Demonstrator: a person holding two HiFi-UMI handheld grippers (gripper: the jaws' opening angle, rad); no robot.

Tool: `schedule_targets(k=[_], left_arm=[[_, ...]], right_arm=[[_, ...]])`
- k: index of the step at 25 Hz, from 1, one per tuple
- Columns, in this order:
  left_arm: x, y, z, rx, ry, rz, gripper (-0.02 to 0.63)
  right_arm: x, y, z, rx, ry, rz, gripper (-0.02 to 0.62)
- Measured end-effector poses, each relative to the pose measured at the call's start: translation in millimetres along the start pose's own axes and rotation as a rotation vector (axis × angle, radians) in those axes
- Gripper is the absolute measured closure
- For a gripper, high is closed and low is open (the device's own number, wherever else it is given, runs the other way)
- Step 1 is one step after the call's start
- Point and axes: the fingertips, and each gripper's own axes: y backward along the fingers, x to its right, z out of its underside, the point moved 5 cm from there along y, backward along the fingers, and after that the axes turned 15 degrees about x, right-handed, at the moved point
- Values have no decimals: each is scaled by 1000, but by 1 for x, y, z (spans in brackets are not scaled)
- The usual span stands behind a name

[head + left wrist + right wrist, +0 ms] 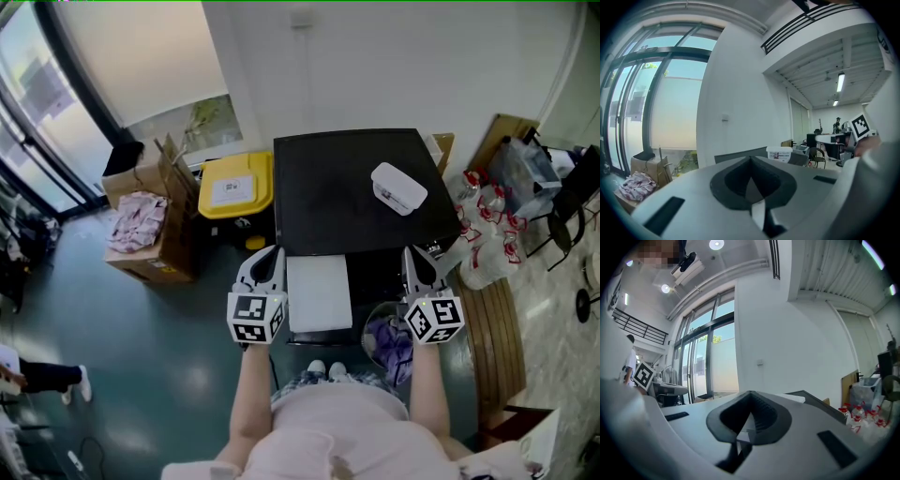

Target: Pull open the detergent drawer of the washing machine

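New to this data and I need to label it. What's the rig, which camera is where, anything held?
No robot here: a person stands over a washing machine with hand-held tongs in each hand. The marker cubes belong to the tongs. The head view comes from a camera on the person's head, looking steeply down. The other two come from cameras riding on the tongs, looking along their jaws. The left tongs and right tongs are both shut and hold nothing. On the machine's black top lies a white tub. A white slab juts out at the front between the tongs. It may be the drawer, but I cannot be sure. Beside the machine stand a yellow bin and a cardboard box.
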Motion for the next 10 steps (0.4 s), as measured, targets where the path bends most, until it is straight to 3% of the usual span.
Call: schedule_targets(k=[10], left_arm=[[2,-3,9,-29,5,24,581]], right_arm=[[-2,-4,0,-14,14,-8,581]])
